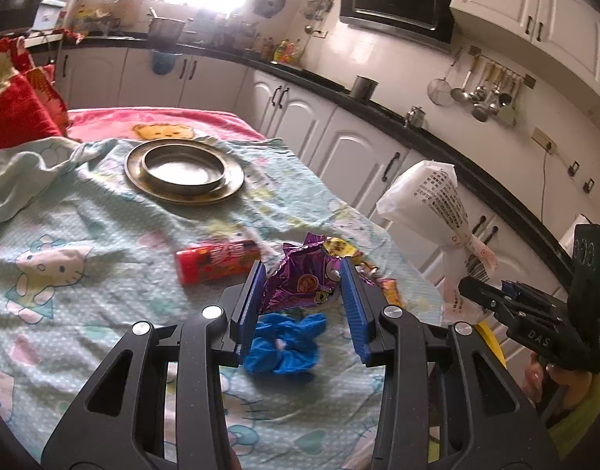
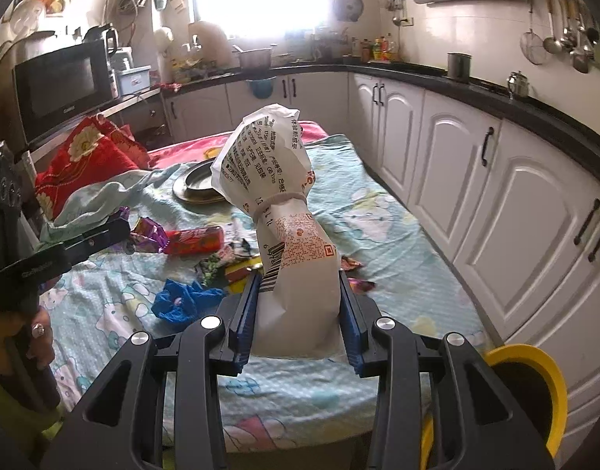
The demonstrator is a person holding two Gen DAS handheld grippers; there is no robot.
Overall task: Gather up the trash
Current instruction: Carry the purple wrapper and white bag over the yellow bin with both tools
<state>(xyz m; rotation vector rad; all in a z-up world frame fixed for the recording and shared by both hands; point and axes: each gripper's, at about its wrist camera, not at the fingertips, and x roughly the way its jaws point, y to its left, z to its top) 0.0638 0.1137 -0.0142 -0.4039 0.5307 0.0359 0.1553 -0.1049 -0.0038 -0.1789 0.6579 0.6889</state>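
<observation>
My left gripper point(image 1: 301, 270) is shut on a crumpled purple snack wrapper point(image 1: 300, 282), which it holds above the cloth-covered table point(image 1: 104, 235). Just below it a crumpled blue bag point(image 1: 284, 342) lies on the cloth, and a red snack packet point(image 1: 217, 264) lies to the left. My right gripper point(image 2: 300, 274) is shut on a white printed plastic bag point(image 2: 292, 293) tied at the neck, which stands up between the pads. In the right wrist view the left gripper point(image 2: 123, 227) and its purple wrapper point(image 2: 149, 233) are at the left, with loose wrappers point(image 2: 221, 262) on the table beside them.
A metal plate holding a bowl point(image 1: 184, 172) sits at the table's far side, and red cushions point(image 1: 10, 109) are at the far left. White cabinets point(image 2: 476, 196) run along the table's right side. A yellow-rimmed bin point(image 2: 534, 356) stands at the table's near right corner.
</observation>
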